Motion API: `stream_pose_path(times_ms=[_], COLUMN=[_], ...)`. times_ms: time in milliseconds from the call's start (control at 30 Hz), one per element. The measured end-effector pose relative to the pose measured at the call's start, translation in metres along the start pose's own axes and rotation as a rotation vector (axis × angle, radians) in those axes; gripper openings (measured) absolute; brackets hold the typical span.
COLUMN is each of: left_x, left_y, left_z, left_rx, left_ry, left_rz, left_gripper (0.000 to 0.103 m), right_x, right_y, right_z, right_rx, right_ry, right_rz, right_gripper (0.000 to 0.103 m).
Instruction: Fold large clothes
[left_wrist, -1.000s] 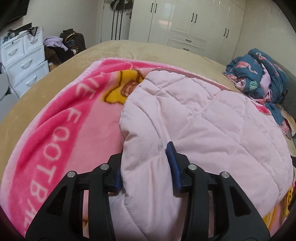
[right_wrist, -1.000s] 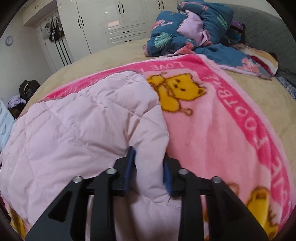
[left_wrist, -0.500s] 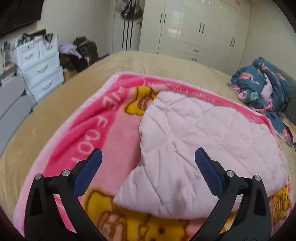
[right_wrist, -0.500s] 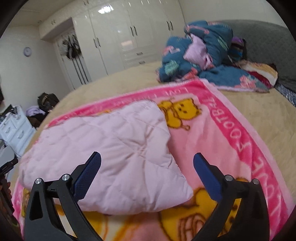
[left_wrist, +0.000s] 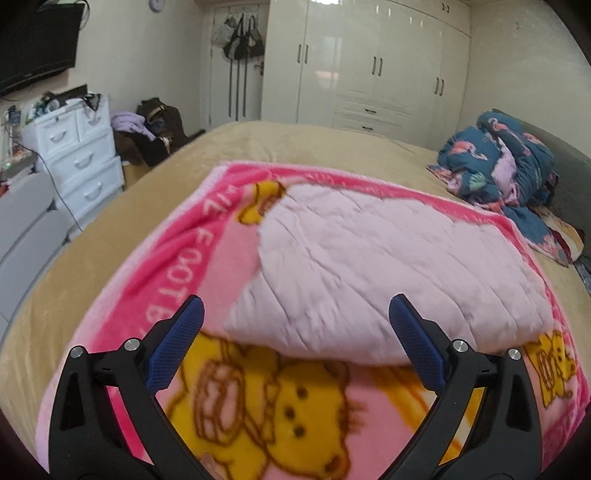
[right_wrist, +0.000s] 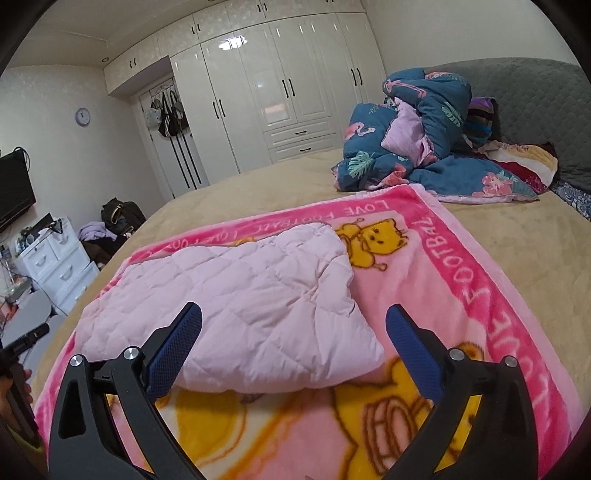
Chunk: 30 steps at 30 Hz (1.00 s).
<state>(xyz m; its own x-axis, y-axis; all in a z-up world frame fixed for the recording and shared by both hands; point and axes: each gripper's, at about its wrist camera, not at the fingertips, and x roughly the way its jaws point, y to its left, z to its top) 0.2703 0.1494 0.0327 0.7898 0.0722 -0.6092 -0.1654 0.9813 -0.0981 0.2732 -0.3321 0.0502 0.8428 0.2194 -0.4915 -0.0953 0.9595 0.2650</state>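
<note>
Both the left claw (left_wrist: 295, 325) and right claw (right_wrist: 293, 325) gape wide and empty, the folded pink quilted garment (right_wrist: 236, 306) lies just ahead of them, so I reckon this fold is laid and the next move needs a fresh grip on its near edge

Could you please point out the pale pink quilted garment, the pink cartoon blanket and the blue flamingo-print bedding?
Pale pink quilted garment (right_wrist: 240, 295), right wrist view, its middle.
Pink cartoon blanket (right_wrist: 476, 306), right wrist view, lettered border.
Blue flamingo-print bedding (left_wrist: 495, 162), left wrist view, heap's middle.

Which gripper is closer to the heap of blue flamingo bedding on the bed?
Right. The right gripper hangs over the pink quilted garment's corner on the blue bedding's side; the left gripper is over the opposite corner, farther away.
</note>
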Motion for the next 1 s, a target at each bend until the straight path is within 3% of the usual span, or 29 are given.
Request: stream_pose_path(times_ms=[200,400,533,733,1000], left_x=[0.013,0.030,0.042,0.067,0.091], left_y=[-0.003,0.003,0.010,0.026,0.039], left_z=[-0.025,-0.049,-0.058,-0.063,-0.051], left_rx=[-0.046,-0.099,-0.132,-0.245,-0.395], left_ry=[0.094,0.165,0.170,0.214,0.201], left_rz=[-0.071,-0.075,-0.040,-0.066,-0.187], left_gripper=[0.094,0.094,0.094,0.094,0.094], right_x=[-0.007,0.002,0.013,0.045,0.089], right_y=[0.002,0.001,-0.001,-0.006,-0.025], right_z=[-0.017,-0.040,-0.058,-0.075,-0.084], right_rx=[0.027,0.066,0.116,0.142,0.291], right_ry=[0.032,0.085,0.127,0.194,0.251], right_rz=[0.014,0.019,0.024,-0.031,-0.036], right_gripper=[0.099,0.099,0.099,0.099,0.099])
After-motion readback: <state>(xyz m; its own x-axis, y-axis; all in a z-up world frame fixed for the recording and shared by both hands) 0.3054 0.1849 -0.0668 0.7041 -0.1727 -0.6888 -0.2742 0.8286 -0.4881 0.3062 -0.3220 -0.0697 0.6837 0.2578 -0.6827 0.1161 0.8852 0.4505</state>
